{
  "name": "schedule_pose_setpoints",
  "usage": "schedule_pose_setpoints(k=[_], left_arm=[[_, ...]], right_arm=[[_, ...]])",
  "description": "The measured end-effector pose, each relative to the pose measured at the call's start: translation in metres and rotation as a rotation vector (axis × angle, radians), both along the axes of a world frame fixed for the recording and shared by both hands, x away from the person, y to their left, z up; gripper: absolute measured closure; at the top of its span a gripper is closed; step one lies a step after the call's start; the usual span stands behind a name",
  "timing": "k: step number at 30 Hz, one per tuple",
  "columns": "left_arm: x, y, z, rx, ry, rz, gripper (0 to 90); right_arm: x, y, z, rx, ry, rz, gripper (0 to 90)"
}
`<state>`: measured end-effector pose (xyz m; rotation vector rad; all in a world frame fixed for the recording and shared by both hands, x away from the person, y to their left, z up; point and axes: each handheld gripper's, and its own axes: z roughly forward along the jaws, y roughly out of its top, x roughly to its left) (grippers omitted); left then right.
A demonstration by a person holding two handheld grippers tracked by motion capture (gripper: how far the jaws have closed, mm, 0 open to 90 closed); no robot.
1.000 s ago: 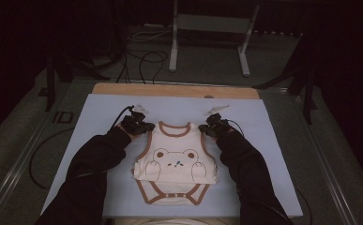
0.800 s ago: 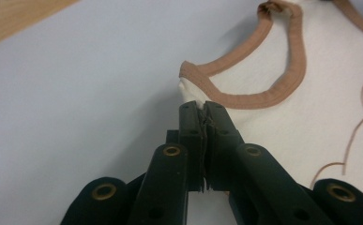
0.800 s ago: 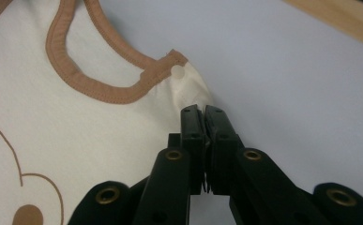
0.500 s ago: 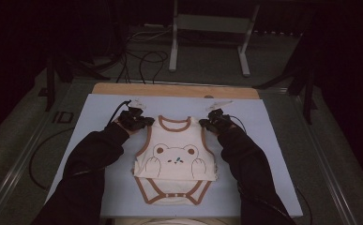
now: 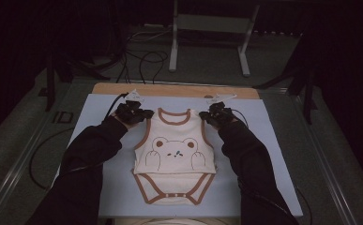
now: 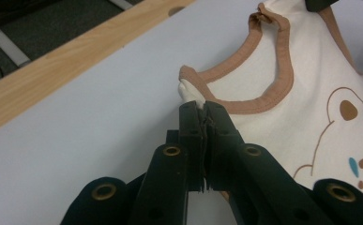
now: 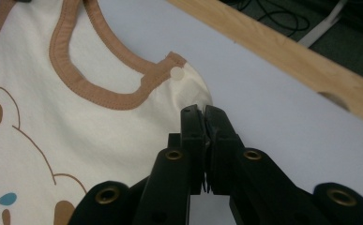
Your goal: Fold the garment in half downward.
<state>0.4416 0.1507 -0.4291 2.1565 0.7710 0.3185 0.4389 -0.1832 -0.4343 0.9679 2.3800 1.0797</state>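
Forearms stretched forward, left gripper [image 6: 202, 108] and right gripper [image 7: 201, 112] each clamped on a shoulder of the cream bodysuit [image 5: 174, 154], spread on the pale blue mat [image 5: 99, 117].

Bodysuit [image 6: 282, 117]: cut off by the right and top edges in the left gripper view, by the left and bottom edges in the right gripper view. Shoulder fabric hidden where it enters the left claw [image 6: 203, 111] and right claw [image 7: 202, 114]. Surface [image 5: 268, 140]: near edge hidden under sleeves in the high view.
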Motion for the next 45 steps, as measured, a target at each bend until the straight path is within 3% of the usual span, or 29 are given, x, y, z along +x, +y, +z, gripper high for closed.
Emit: schedule_pose_setpoints(k=[20, 35, 45], left_arm=[[-0.003, 0.0, 0.054, -0.049, -0.106, 0.009, 87.7], [-0.008, 0.005, 0.065, -0.072, -0.135, 0.01, 87.7], [-0.024, 0.007, 0.058, -0.094, -0.129, -0.023, 87.7]], right_arm=[[0.002, -0.002, 0.048, 0.037, -0.091, -0.022, 87.6], [-0.006, -0.003, 0.069, 0.061, -0.149, -0.015, 87.6], [-0.023, -0.006, 0.063, 0.058, -0.155, 0.011, 87.6]])
